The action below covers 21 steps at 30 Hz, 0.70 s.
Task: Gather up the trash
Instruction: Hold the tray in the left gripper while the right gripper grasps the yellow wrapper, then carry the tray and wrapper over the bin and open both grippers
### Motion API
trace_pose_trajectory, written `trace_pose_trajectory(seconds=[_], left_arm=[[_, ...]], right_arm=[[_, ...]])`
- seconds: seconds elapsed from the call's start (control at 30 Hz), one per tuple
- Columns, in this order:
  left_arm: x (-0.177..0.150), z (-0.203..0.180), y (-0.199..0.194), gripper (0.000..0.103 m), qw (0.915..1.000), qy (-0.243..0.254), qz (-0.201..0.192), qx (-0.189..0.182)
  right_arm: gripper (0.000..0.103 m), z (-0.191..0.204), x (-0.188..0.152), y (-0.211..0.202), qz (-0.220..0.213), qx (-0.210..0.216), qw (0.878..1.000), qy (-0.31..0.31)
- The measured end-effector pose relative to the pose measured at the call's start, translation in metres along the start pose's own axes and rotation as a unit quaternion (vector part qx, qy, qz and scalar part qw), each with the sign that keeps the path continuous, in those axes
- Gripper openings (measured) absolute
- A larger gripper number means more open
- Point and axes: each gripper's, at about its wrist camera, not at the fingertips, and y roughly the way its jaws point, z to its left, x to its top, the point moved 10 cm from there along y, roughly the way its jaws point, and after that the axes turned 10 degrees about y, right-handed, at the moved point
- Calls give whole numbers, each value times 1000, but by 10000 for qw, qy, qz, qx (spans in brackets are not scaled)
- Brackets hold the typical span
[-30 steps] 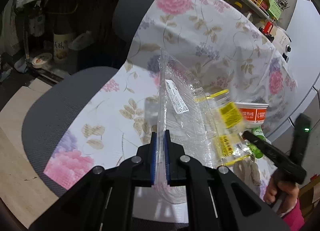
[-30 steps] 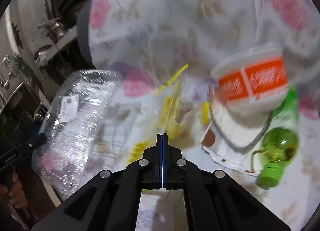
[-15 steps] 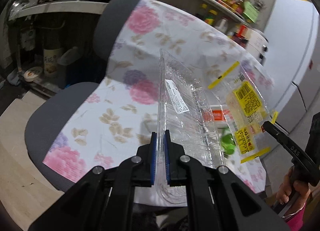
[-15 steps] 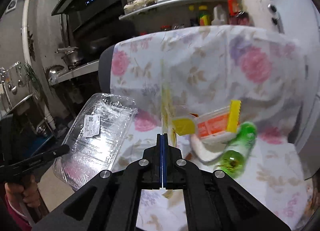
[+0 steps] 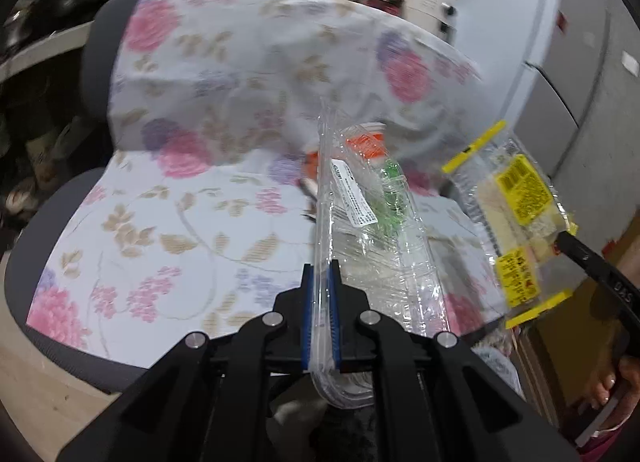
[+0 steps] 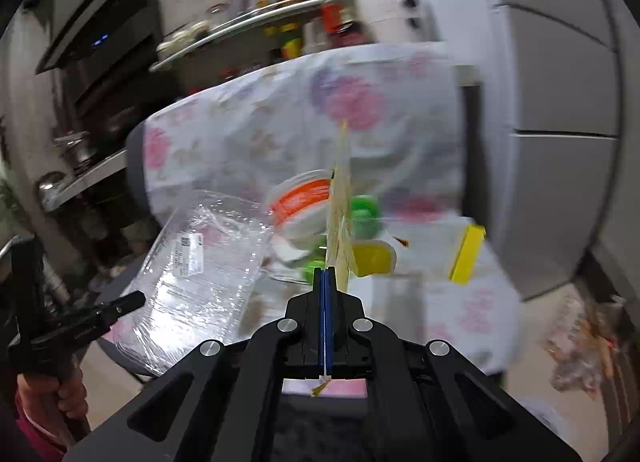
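- Above the floral-covered chair (image 5: pixel 192 222): left gripper (image 5: pixel 321 286) held level, jaws clamped on the edge of a clear plastic tray (image 5: pixel 360 230), lifted clear of the seat.
- Tray standing on edge, long axis running away from the gripper, white label side to the right.
- Off to the right: right gripper (image 6: pixel 325 282) raised, jaws pressed shut on a yellow-labelled wrapper (image 6: pixel 340 198), seen edge-on, long axis pointing up and away.
- Left behind on the seat: orange-banded cup (image 6: pixel 304 202) and green bottle (image 6: pixel 362 218), blurred.
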Motion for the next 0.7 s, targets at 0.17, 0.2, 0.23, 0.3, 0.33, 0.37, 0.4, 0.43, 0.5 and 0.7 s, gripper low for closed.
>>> trace_pose_trajectory(seconds=[0.17,0.2,0.23,0.3,0.33,0.37,0.4,0.43,0.5,0.7], left_arm=[[-5,-68,9,5,9959,685,163,-562],[-7,-83,12,5,9938,837,212,-695],[-9,-100,15,5,9910,1009,269,-837],[-13,-126,19,5,9858,1266,363,-1046],[-17,-145,22,5,9811,1472,441,-1179],[-21,-158,25,5,9772,1624,511,-1266],[-24,-168,26,5,9745,1727,559,-1318],[-30,-182,29,5,9696,1921,641,-1374],[-40,-200,34,5,9619,2199,805,-1411],[-81,-237,56,5,9339,2801,1596,-1550]], right_arm=[[0,-54,-18,-40,-26,-656,9974,314],[0,-61,-21,-44,-22,-759,9965,351],[0,-74,-26,-53,3,-909,9948,460],[0,-92,-34,-64,43,-1126,9917,626],[0,-106,-40,-73,68,-1275,9889,755],[0,-113,-43,-77,87,-1359,9872,829],[0,-126,-48,-84,106,-1506,9840,946],[0,-133,-52,-88,119,-1611,9818,1003],[0,-152,-63,-97,229,-1895,9748,1151],[0,-199,-108,-89,900,-2505,9518,1525]])
